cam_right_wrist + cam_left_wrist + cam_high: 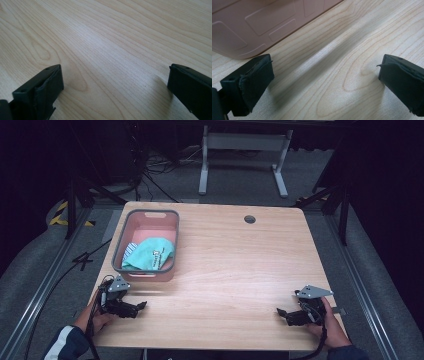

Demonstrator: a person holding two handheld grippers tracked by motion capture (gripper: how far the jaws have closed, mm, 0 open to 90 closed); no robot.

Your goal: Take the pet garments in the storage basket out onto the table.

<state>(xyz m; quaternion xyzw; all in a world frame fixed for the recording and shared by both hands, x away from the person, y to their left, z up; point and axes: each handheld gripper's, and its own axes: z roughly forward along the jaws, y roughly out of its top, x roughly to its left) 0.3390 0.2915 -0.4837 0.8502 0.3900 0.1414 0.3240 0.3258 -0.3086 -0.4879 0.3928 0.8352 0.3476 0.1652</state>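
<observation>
Wooden table (pixel 235 265) is lying mostly bare. Left gripper (pixel 141 306) and right gripper (pixel 281 312) are resting near its front corners, jaws wide, holding nothing. Bin (pixel 146 270), long axis running front-to-back, is sitting just beyond the left gripper, holding cloth (pixel 150 254).

Basket (pixel 145 267) at the table's (pixel 235 265) left side; cloths (pixel 150 254) inside it.

no text can be read; the teal cloth (pixel 150 254) bears a small print (too blurred to make out).
</observation>
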